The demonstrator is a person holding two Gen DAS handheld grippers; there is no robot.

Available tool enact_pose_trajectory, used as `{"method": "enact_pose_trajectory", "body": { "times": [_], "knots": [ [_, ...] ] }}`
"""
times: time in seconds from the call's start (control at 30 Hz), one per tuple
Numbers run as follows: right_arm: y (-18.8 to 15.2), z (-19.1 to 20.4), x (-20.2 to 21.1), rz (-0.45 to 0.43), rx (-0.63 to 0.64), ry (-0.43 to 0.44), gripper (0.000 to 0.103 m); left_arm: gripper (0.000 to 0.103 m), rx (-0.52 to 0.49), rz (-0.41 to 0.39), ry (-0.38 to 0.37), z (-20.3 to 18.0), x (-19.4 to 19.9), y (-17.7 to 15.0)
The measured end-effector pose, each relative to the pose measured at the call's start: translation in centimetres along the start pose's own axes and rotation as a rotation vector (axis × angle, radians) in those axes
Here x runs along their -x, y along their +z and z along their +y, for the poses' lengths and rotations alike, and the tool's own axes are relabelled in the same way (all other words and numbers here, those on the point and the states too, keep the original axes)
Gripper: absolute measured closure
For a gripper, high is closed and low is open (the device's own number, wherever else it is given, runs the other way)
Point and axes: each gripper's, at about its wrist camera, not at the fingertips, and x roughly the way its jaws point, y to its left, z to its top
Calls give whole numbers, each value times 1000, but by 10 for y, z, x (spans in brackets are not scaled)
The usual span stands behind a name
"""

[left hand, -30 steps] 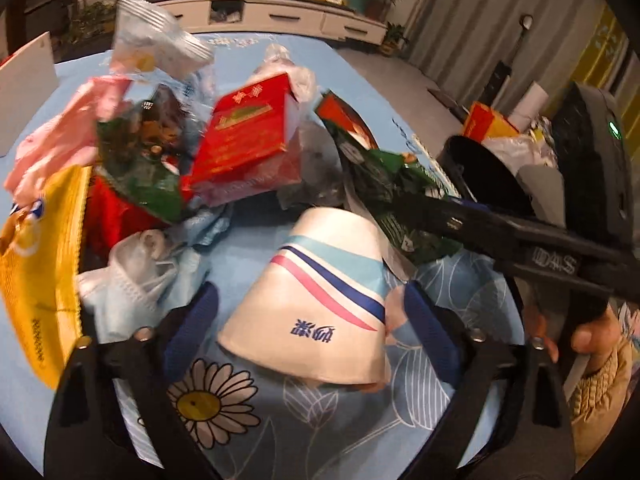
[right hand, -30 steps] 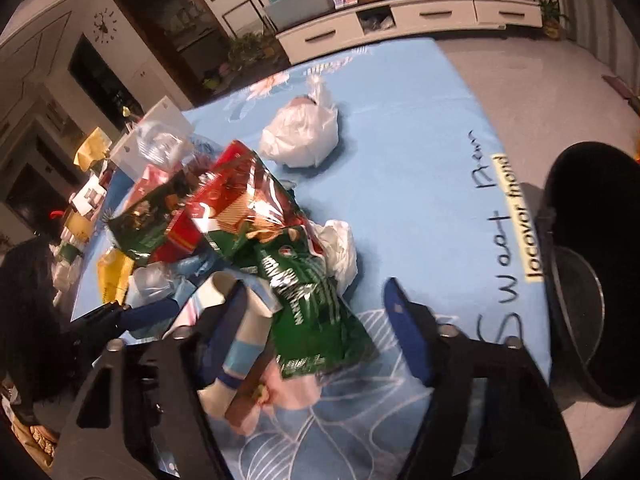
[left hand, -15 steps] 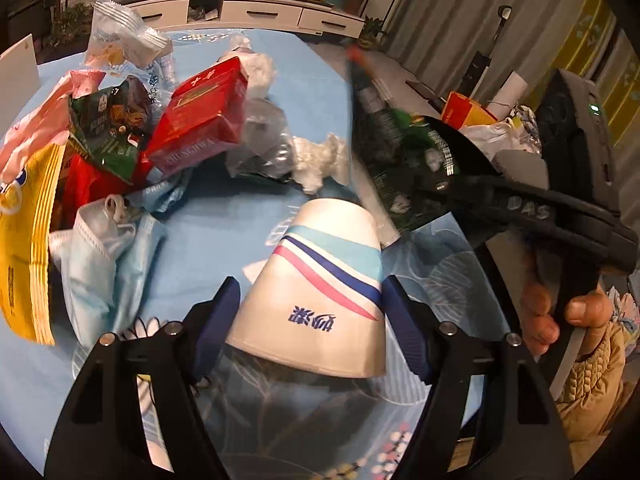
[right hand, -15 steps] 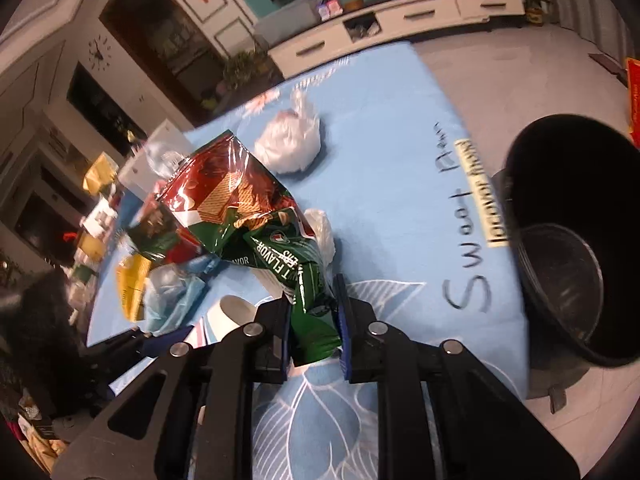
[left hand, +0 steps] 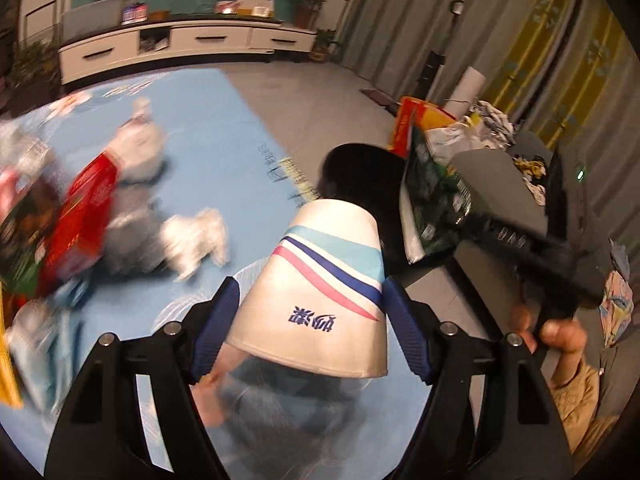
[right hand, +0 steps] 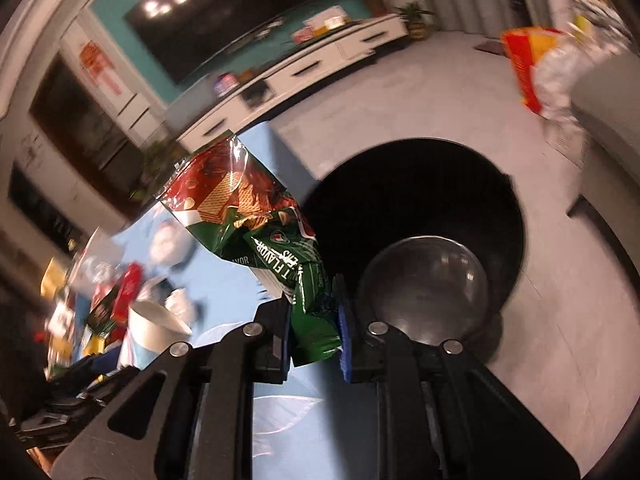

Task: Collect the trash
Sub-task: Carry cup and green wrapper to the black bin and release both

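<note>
2 items lifted, now carried toward the black bin [right hand: 420,216].
We note: right gripper [right hand: 314,320] has clamped the green snack bag [right hand: 256,216]; left gripper [left hand: 310,320] grips the paper cup [left hand: 320,300], both beside the bin.

Changes vs 1 s ago:
- right gripper [right hand: 314,320] — jaws were apart over green snack bag [right hand: 276,236]; closed on it, bag lifted off tablecloth [left hand: 208,152], now before black bin [right hand: 432,208].
- left gripper [left hand: 310,312] — jaws narrowed onto paper cup [left hand: 320,292], cup raised, carried toward bin.
</note>
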Motion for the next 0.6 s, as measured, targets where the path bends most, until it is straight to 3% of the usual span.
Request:
{"method": "enact_pose_trajectory", "body": {
  "times": [0.3, 0.43, 0.47, 0.6],
  "knots": [
    [11, -49, -6, -30, -94, -51, 81, 27, -112, -32, -45, -61, -54, 55],
    [19, -64, -8, -64, -164, -70, 43, 21, -104, -26, -54, -71, -83, 71],
    [20, -68, -8, -72, -177, -77, 41, 14, -96, -21, -47, -72, -87, 74],
    [15, -82, -4, -67, -216, -77, 40, 12, -74, -14, -31, -65, -94, 72]
  ]
}}
